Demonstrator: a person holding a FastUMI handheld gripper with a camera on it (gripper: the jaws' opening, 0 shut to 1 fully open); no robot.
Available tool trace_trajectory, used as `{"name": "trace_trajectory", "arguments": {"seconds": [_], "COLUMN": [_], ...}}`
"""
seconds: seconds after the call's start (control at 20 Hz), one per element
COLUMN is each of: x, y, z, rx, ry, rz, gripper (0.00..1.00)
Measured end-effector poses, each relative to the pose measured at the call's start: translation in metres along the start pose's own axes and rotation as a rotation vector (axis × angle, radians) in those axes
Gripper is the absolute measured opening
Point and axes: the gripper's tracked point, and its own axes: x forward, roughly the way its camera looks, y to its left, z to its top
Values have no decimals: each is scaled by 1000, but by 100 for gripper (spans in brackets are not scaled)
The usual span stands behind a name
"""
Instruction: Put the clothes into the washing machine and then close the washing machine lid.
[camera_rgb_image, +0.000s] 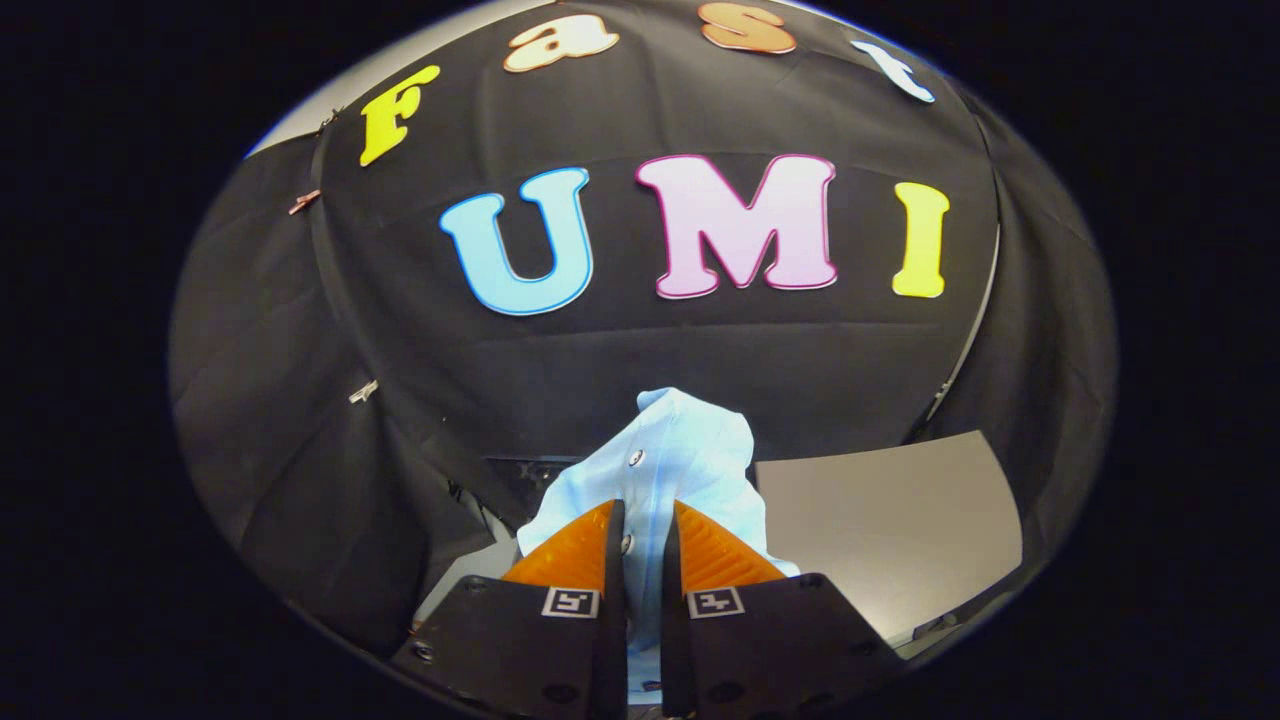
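1. Behind the bunched shirt (680, 455), at lower centre, a dark object is mostly hidden and hard to make out.
2. Lower folds are cut off by the gripper (641, 535).
3. Pale blue, crumpled, with small buttons, it rises beyond the fingertips.
4. Both fingers clench the shirt.
5. Grey desk (890, 530) lies lower right.

Plain grey table surface (900, 520), bare, beside the black cloth wall (330, 450).

The tongs (641, 520) have black screwed mounts (each bearing a square coded marker).
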Motion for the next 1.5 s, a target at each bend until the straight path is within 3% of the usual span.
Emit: {"name": "trace_trajectory", "arguments": {"seconds": [0.45, 0.85, 1.2, 1.45, 1.5], "x": [79, 147, 202, 221, 220], "y": [61, 59, 53, 33, 30], "z": [-77, -140, -201, -224, -224], "rx": [-33, -70, 3, 14, 13], "ry": [86, 145, 251, 295, 293], "rz": [45, -15, -28, -114, -121], "gripper": [18, 18, 20, 100, 100]}}
